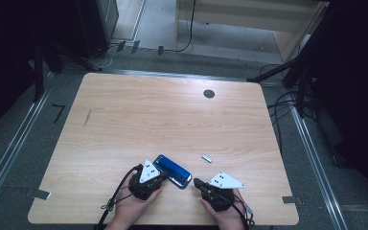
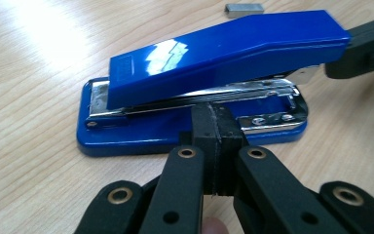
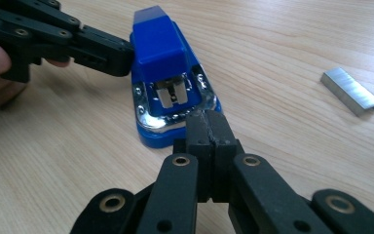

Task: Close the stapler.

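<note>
A blue stapler (image 1: 173, 171) lies flat near the table's front edge, its arm a little raised over the chrome rail. In the left gripper view my left gripper (image 2: 218, 116) is shut, its joined tips against the long side of the stapler (image 2: 214, 53) with nothing between them. My right gripper (image 3: 208, 123) is shut too, its tips at the front end of the stapler (image 3: 158, 44), by the chrome nose. From above, the left gripper (image 1: 163, 177) and right gripper (image 1: 196, 182) flank the stapler. A strip of staples (image 1: 207, 157) lies just beyond it.
The wooden table (image 1: 172, 120) has a round cable hole (image 1: 209, 94) at the back and a dark mark (image 1: 87, 118) at the left. Cables and dark stands lie on the floor around it. The staple strip (image 3: 351, 90) sits right of the right gripper.
</note>
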Motion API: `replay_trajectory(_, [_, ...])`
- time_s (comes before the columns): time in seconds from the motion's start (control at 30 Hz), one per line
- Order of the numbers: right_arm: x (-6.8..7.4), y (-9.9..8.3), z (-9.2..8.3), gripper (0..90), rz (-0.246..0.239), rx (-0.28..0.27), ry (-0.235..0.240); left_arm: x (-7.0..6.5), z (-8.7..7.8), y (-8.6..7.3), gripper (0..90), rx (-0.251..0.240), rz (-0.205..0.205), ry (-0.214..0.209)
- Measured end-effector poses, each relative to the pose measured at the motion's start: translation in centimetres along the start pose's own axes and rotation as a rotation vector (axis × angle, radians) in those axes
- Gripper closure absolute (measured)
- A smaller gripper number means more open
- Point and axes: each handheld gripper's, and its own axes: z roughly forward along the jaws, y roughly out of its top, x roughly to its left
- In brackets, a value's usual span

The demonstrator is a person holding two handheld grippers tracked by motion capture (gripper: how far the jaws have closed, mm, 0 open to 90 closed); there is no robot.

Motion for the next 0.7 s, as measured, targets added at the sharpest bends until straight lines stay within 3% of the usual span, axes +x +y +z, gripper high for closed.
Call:
replay_trajectory(0.37, [0.23, 0.09, 0.04, 90.0, -0.022, 0.006, 0.004, 0.12, 0.05, 0.01, 90.0, 0.011, -0.002, -0.021])
replay_trajectory(0.7, [0.26, -0.03, 0.33, 90.0, -0.028, 0.019, 0.007, -0.02, -0.04, 0.00, 90.0, -0.001, 0.009, -0.006])
